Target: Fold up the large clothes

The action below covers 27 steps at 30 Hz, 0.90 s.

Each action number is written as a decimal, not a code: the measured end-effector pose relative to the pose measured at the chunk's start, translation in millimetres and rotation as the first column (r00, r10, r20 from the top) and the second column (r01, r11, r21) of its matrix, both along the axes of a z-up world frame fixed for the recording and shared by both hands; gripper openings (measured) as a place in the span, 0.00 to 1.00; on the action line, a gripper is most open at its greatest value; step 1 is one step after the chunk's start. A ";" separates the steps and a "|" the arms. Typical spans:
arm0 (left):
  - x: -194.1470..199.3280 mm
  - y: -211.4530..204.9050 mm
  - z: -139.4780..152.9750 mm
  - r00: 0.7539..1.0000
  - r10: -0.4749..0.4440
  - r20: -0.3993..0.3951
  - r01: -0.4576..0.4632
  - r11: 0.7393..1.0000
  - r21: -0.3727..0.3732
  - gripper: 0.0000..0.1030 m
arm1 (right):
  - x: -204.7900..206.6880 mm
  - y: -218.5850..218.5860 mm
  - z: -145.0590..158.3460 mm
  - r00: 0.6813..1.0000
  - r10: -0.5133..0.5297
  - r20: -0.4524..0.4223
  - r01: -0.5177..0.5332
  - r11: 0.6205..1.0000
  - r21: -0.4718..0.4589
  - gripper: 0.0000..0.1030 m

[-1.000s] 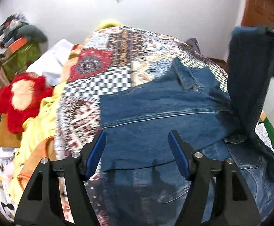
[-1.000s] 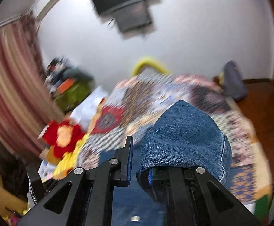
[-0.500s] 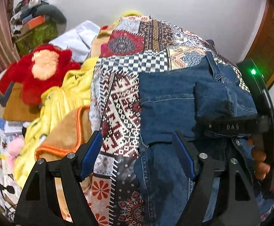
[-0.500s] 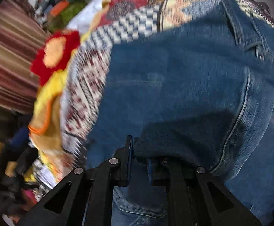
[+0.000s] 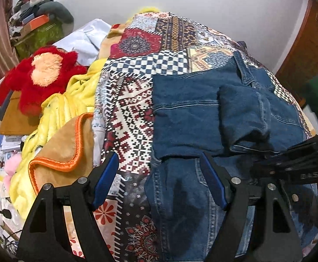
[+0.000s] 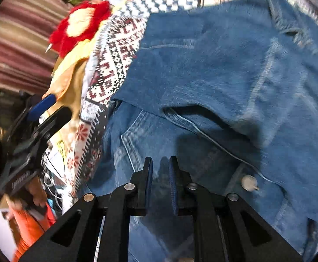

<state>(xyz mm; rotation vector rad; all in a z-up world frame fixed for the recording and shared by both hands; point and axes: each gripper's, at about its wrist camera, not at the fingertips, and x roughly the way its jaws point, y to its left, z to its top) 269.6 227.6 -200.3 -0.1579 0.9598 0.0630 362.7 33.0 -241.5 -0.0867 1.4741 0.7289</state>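
White wall and a brown wooden door (image 5: 309,50) close the far side of the room; a striped curtain (image 6: 16,50) hangs at one side. Patchwork bedspread (image 5: 134,113), printed in red, white and navy blocks, covers the bed and carries the work.

Denim jacket (image 5: 191,118) lies on the bedspread, toward its right half as seen from the left wrist. One sleeve (image 5: 244,111) is folded inward and rests on top of the jacket body; a metal button (image 6: 249,183) shows near the lower hem in the right wrist view.

Left gripper (image 5: 160,182) hovers over the near edge of the jacket, its blue-padded jaws spread wide, nothing between them. Right gripper (image 6: 160,174) sits low above the denim with its jaws parted only narrowly; the gap is bare, with no cloth caught in it. Each gripper appears at the margin of the other's view.

Beside the bedspread, on the left: a yellow fleece blanket (image 5: 71,100), a tan blanket with orange trim (image 5: 65,152), a red plush toy (image 5: 43,74) and a white cloth (image 5: 86,41). Farther back, a heap of bags and boxes (image 5: 36,28) stands against the wall.
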 end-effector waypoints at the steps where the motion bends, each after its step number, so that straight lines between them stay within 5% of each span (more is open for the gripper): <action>1: 1.9 -5.1 2.5 1.000 -0.011 0.001 0.011 1.000 0.001 0.74 | -2.5 -6.7 10.3 0.999 0.006 0.038 -0.006 1.000 0.005 0.11; 5: 16.1 -31.2 7.6 0.998 -0.061 -0.004 0.061 0.998 0.010 0.75 | -5.3 -47.4 57.9 0.973 -0.013 0.229 0.019 1.000 -0.021 0.11; 10: 42.3 -82.1 0.8 0.983 -0.181 -0.032 0.183 0.982 0.041 0.90 | -1.7 -114.5 96.6 0.904 -0.055 0.425 0.112 0.987 -0.112 0.11; 14: 71.6 -130.8 -29.1 0.953 -0.277 -0.123 0.296 0.935 0.195 0.90 | 3.3 -169.7 99.6 0.859 -0.081 0.505 0.201 0.962 -0.187 0.11; 17: 89.7 -160.0 -49.4 0.939 -0.299 -0.168 0.340 0.875 0.345 0.90 | 12.2 -210.7 85.5 0.862 -0.123 0.491 0.256 0.943 -0.214 0.11; 19: 96.7 -170.9 -50.9 0.940 -0.304 -0.154 0.341 0.861 0.378 0.90 | 18.1 -231.2 71.8 0.879 -0.161 0.450 0.282 0.934 -0.218 0.11; 23: 109.2 -180.0 -40.6 0.951 -0.295 -0.092 0.308 0.884 0.351 0.90 | 32.3 -253.0 34.8 0.903 -0.207 0.376 0.311 0.919 -0.241 0.11; 27: 121.7 -169.2 -30.1 0.974 -0.225 -0.037 0.224 0.915 0.336 0.90 | 53.4 -246.5 6.0 0.893 -0.268 0.361 0.362 0.905 -0.224 0.11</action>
